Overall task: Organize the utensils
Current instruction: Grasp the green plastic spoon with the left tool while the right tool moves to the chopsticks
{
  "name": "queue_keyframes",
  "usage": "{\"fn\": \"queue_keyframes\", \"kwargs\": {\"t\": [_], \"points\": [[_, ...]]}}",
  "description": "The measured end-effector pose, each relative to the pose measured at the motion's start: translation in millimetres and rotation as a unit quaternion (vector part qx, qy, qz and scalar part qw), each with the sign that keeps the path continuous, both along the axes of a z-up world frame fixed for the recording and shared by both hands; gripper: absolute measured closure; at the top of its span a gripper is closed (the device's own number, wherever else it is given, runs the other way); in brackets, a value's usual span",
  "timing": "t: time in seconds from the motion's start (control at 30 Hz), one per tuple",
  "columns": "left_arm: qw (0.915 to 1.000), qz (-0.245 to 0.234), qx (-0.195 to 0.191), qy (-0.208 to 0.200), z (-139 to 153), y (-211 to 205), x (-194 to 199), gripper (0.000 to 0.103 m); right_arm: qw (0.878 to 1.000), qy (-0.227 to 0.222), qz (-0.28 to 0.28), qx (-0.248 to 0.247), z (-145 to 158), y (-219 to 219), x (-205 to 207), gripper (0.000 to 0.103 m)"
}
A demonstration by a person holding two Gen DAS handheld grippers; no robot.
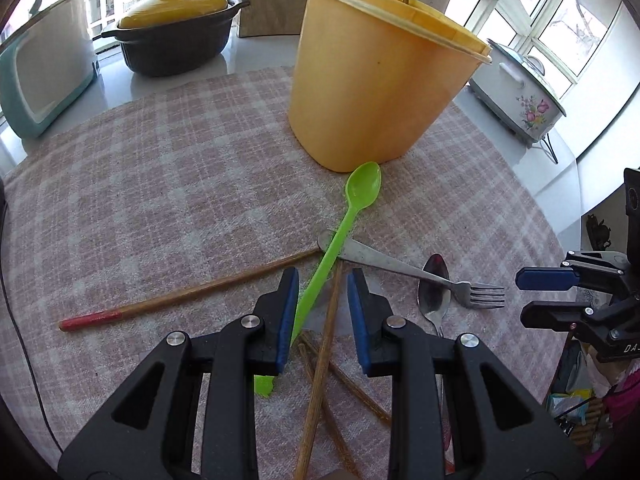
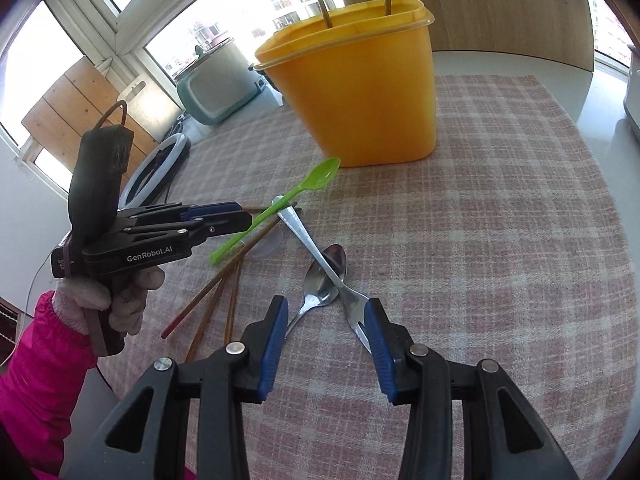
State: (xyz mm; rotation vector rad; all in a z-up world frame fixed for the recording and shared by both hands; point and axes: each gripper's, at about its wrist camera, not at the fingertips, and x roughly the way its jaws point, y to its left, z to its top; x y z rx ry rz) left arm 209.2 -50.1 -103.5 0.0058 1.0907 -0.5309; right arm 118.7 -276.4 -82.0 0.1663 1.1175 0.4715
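the left gripper (image 1: 322,280) hangs part open and empty astride the long green plastic spoon (image 1: 340,240), which lies on the checked cloth before the tall yellow plastic tub (image 1: 372,80); lower squarely, pinch only its handle, avoiding the wooden chopsticks (image 1: 320,380); the right gripper (image 2: 326,322) waits open, empty.

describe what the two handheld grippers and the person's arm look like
Both grippers, left and right, are black plastic with blue finger pads and silver rivets. The left one bears white "GenRobot.AI" lettering. The hand wears a pale knit glove, below a bright pink sleeve.
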Motion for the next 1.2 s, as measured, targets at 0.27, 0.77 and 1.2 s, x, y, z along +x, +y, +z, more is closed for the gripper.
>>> {"fn": "queue_keyframes", "kwargs": {"t": [0.27, 0.77, 1.2], "points": [[0.9998, -0.009, 0.013, 0.008, -4.3, -5.4, 6.7, 0.079, 0.999, 0.017, 0.036, 0.015, -8.5, 33.8, -7.9, 0.061], [0.9996, -0.018, 0.009, 0.021, -9.2, -10.6, 18.4, 0.079, 0.997, 0.045, 0.066, 0.014, -30.6, 88.7, -12.2, 0.063], [0.9989, -0.022, 0.002, 0.041, -20.7, -12.3, 22.4, 0.094, 0.996, 0.052, 0.069, 0.004, -38.5, 93.9, -7.2, 0.065]]}}
